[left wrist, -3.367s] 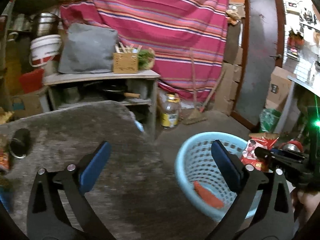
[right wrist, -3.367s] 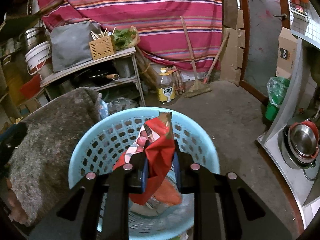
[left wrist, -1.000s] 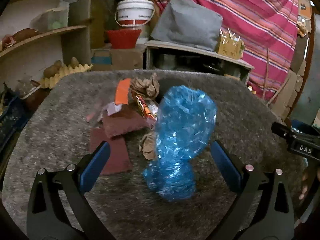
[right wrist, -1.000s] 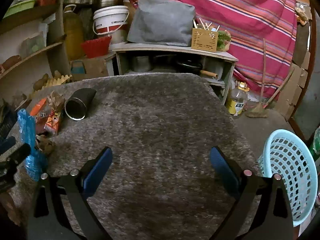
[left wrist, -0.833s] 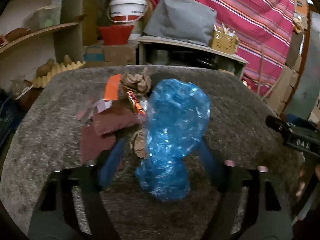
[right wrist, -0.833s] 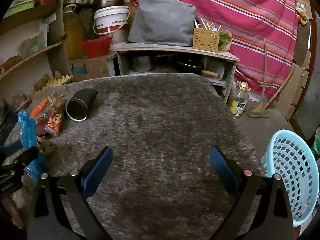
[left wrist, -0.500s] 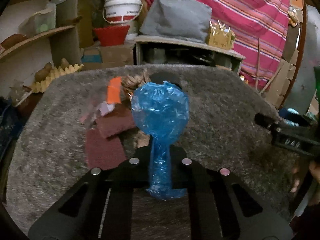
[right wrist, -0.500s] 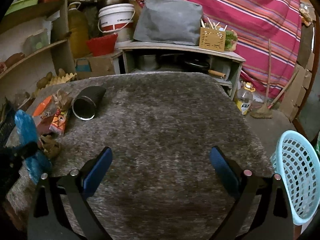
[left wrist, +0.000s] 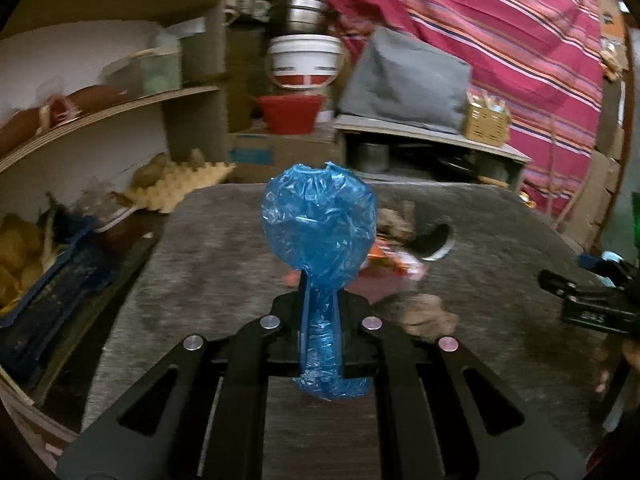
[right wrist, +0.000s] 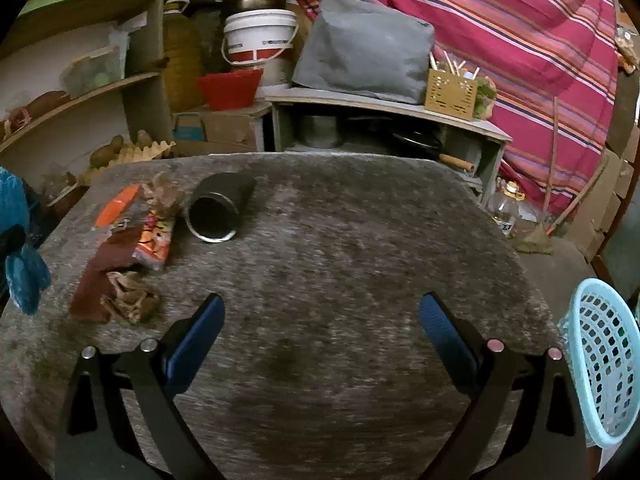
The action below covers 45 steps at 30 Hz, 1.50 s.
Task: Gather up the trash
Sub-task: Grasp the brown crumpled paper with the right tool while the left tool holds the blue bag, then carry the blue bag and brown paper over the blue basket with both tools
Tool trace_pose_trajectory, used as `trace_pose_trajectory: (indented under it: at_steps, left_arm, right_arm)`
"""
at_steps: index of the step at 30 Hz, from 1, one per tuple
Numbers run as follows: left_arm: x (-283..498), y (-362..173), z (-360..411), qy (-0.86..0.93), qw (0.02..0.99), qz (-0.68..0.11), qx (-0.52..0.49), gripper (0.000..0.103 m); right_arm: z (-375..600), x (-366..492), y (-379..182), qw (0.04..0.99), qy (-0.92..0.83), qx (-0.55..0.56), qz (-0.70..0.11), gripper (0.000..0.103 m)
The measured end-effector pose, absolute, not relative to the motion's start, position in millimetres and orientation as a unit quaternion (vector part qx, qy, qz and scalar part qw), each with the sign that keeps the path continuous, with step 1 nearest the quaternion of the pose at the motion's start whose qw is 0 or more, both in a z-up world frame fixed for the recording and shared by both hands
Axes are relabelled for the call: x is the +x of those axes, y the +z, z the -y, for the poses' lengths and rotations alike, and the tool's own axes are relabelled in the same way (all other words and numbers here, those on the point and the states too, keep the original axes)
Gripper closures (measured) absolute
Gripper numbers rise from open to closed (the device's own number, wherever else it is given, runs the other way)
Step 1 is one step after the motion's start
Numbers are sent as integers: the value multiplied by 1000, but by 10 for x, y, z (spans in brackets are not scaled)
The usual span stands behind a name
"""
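My left gripper point(left wrist: 320, 316) is shut on a crumpled blue plastic bag point(left wrist: 320, 228) and holds it above the grey table point(left wrist: 208, 264). The bag also shows at the left edge of the right wrist view point(right wrist: 20, 264). My right gripper point(right wrist: 320, 332) is open and empty over the middle of the table point(right wrist: 340, 240). Trash lies at the table's left: a black cup on its side point(right wrist: 218, 212), an orange snack wrapper point(right wrist: 154, 240), a dark red sheet point(right wrist: 104, 276), brown crumpled paper point(right wrist: 128, 300), an orange scrap point(right wrist: 116, 204). A light blue basket point(right wrist: 604, 368) stands right of the table.
Shelves with potatoes and egg trays point(left wrist: 168, 188) stand on the left. A low shelf point(right wrist: 384, 120) with a grey bag, a white bucket point(right wrist: 260, 36) and a red tub stands behind the table. A striped cloth point(right wrist: 520, 32), a broom and an oil bottle point(right wrist: 510, 208) are at the right.
My left gripper closed on the blue bag and lifted it up off the table, swinging left. My right gripper stayed open and drifted slightly over the table.
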<state>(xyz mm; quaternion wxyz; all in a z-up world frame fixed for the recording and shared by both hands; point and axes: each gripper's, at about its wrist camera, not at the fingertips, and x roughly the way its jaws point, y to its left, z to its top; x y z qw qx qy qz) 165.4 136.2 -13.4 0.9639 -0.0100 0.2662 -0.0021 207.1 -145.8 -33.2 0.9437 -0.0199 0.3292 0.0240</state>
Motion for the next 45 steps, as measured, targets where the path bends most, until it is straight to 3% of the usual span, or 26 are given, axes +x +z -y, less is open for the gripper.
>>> trace_pose_trajectory:
  at_steps: [10,20,22,24,29,45]
  left_arm:
    - [1749,-260,-2169,63,959,-271,-49,95]
    - [1742,-322,-2254,58,959,-276,-43,95]
    - [1743,-330,-2271,58,958,-278,-45,95]
    - [1746,-332,-2278,57,957,-280,-49,95]
    - [1760,-337,-2254,51,956,-284,-56,95]
    - [1736,-24,-1511,8,965,-261,-39,95]
  right_arm:
    - [847,2077,-343,943,59,-22,-328,7]
    - [171,2241,-651,926,87,-72,-360,8]
    - [113,2268,-689,923,89,-79,-365,12]
    - [81,2292,-724,918,94,-85,-375,39]
    - [59,2264,-723,911,135,-73,-383,67]
    - [861,2083,-287,936,104,-34,-335,69]
